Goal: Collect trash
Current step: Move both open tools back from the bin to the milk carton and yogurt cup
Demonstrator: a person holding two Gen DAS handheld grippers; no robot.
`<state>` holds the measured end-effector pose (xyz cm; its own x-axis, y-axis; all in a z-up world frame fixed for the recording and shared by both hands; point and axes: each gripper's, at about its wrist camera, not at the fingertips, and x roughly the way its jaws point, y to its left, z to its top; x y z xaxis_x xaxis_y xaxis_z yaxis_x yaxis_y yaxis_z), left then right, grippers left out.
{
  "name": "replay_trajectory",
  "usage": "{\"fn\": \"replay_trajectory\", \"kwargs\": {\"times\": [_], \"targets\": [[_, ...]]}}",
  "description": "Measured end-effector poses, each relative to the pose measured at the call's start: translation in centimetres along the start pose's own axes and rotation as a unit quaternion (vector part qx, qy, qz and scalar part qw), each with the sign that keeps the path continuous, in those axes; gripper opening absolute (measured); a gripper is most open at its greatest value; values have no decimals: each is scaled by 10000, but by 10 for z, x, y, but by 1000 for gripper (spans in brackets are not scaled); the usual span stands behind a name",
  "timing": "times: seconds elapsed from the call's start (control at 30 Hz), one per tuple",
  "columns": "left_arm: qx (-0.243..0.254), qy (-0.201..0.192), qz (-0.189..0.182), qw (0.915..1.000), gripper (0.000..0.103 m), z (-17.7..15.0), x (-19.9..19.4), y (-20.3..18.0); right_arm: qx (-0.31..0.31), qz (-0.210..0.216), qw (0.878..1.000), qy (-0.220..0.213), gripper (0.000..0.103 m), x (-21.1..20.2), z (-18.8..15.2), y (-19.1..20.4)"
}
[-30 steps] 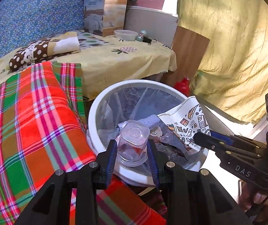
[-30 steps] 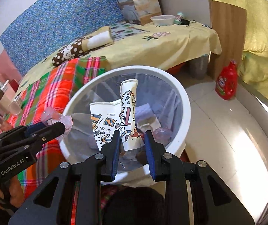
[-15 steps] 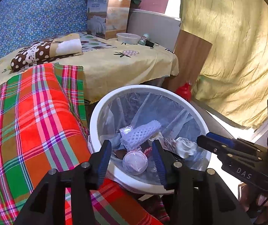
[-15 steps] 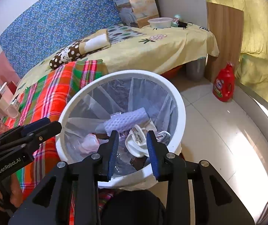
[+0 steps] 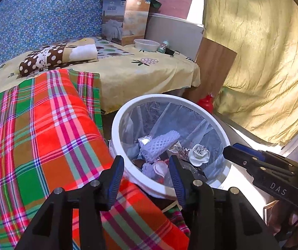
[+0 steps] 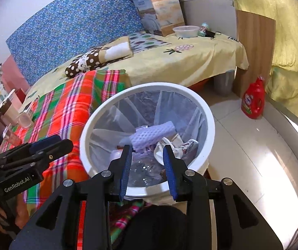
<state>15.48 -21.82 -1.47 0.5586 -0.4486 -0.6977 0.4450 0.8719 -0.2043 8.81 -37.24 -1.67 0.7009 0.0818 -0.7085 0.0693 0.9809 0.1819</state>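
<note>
A white round trash bin (image 5: 118, 133) with a clear liner stands on the floor beside the bed; it also shows in the right wrist view (image 6: 209, 120). Inside lie a white foam net sleeve (image 5: 159, 145), a crumpled paper cup (image 5: 200, 156) and a clear plastic cup (image 5: 160, 167). My left gripper (image 5: 146, 171) is open and empty just above the bin's near rim. My right gripper (image 6: 147, 162) is open and empty over the bin's near side; it shows at the right in the left wrist view (image 5: 238, 156).
A plaid blanket (image 5: 34, 135) covers the bed to the left of the bin. Plastic cups (image 6: 24, 119) stand on the bed's far left. A red detergent bottle (image 6: 253, 102) stands on the tiled floor by a wooden board (image 6: 253, 48). A box (image 5: 126, 18) and a bowl (image 5: 146, 44) lie on the yellow sheet.
My left gripper opened and let the clear plastic cup fall into the bin. My right gripper let the printed paper cup fall in too. Both have pulled back slightly.
</note>
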Motion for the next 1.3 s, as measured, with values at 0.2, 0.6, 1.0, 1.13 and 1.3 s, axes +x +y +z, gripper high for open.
{"fn": "replay_trajectory", "kwargs": {"times": [0.2, 0.6, 1.0, 1.13, 1.3], "targets": [[-39, -57, 58, 10000, 45, -11, -19, 4, -142, 121, 9998, -80, 33, -8, -3, 13], [-384, -268, 347, 9983, 45, -35, -66, 35, -514, 549, 9972, -35, 33, -11, -16, 53], [-821, -469, 759, 9926, 45, -60, -113, 74, -917, 976, 9910, 64, 33, -13, -29, 98], [-929, -526, 897, 9902, 45, -67, -125, 84, -1031, 1106, 9885, 90, 33, -12, -30, 110], [-1053, -544, 1058, 9873, 45, -73, -134, 96, -1162, 1271, 9851, 21, 33, -14, -31, 122]]}}
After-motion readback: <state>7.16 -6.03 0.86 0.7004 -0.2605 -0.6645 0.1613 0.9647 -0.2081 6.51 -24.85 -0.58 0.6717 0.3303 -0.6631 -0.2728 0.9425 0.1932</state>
